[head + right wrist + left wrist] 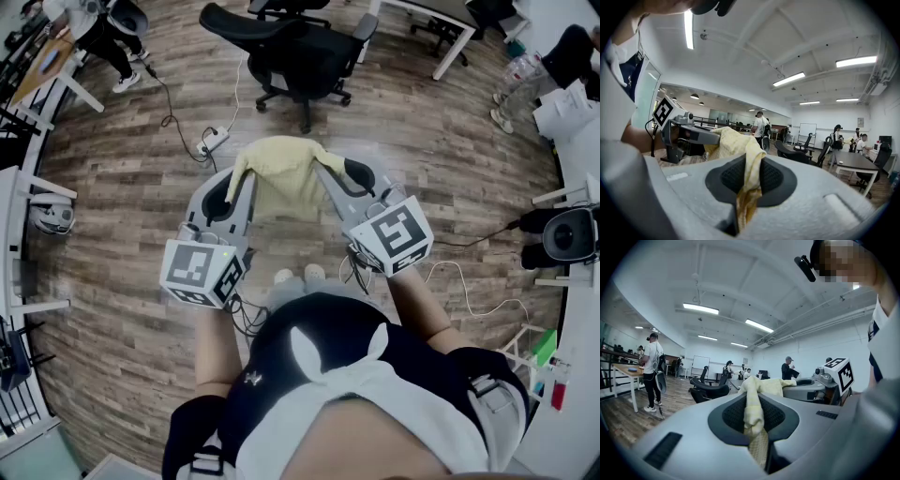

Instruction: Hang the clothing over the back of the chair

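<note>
Two grippers share the cloth [281, 178], on the near side of the chair [300, 52] and well apart from it. The left gripper [239, 183] has its jaws drawn narrow on one edge, with pale yellow fabric pinched between the pads and running out ahead. The cloth spans the air between the two tools, touching neither floor nor chair. The right gripper [330, 178] clamps the other edge the same way.

As I judge it, the pick-up and spreading are done and the hanging is not begun. What is left is to carry the cloth to the chair, lift it over the backrest, let it drape on both sides, and open both sets of jaws. I cannot tell for sure which way the backrest faces.

The floor [122, 197] is wood plank. Far left of the chair, a person [108, 33] stands by a wooden desk [52, 56]. Near-left of the chair lies a power strip [214, 141] with its lead. Right of the chair stands a white desk [441, 19]. Near-right of the chair, a white cable [478, 295] trails over the planks. The gripper views show an open office with strip lights, more chairs and several people beyond.
</note>
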